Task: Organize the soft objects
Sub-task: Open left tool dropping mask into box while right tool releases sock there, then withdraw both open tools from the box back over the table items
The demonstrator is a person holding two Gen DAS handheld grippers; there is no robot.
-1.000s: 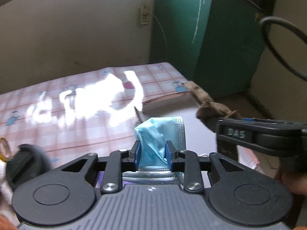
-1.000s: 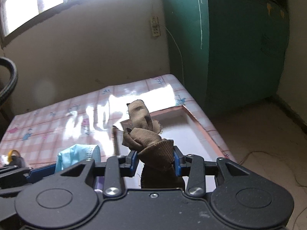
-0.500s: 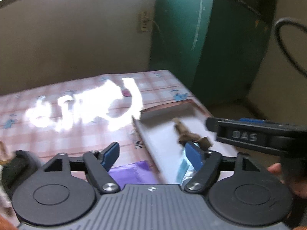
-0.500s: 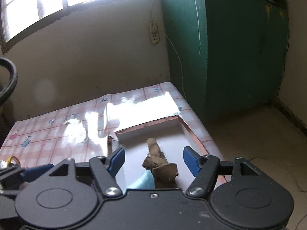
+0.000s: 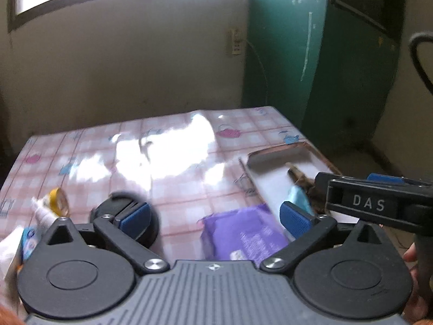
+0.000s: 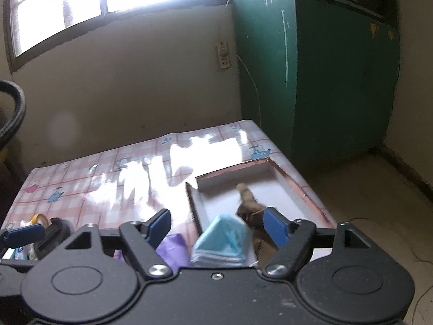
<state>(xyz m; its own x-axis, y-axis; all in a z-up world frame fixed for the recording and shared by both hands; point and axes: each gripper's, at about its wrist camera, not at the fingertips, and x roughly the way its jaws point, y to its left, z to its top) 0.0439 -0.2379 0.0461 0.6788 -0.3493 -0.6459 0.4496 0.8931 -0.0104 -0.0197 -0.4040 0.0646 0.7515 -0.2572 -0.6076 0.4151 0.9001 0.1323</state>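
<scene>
- Left gripper (image 5: 213, 216): jaws just spread wide, nothing between them; right gripper (image 6: 217, 223): jaws likewise just opened, empty.
- Blue face mask (image 6: 220, 237): lay in white tray (image 6: 286, 189), near corner, touching brown sock (image 6: 250, 203).
- Purple packet (image 5: 243, 234): on table (image 5: 94, 146), just beside tray.
- Risk, judged: mask sat close to the tray's near wall; a passing finger could flick it out.

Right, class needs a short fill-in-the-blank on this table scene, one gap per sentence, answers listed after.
1. The blue face mask lies in the shallow ____.
2. The brown sock lies in the tray beside the ____.
3. The purple packet lies on the ____, outside the tray.
4. Both the left gripper and right gripper are ____.

Answers: tray; mask; table; open
</scene>
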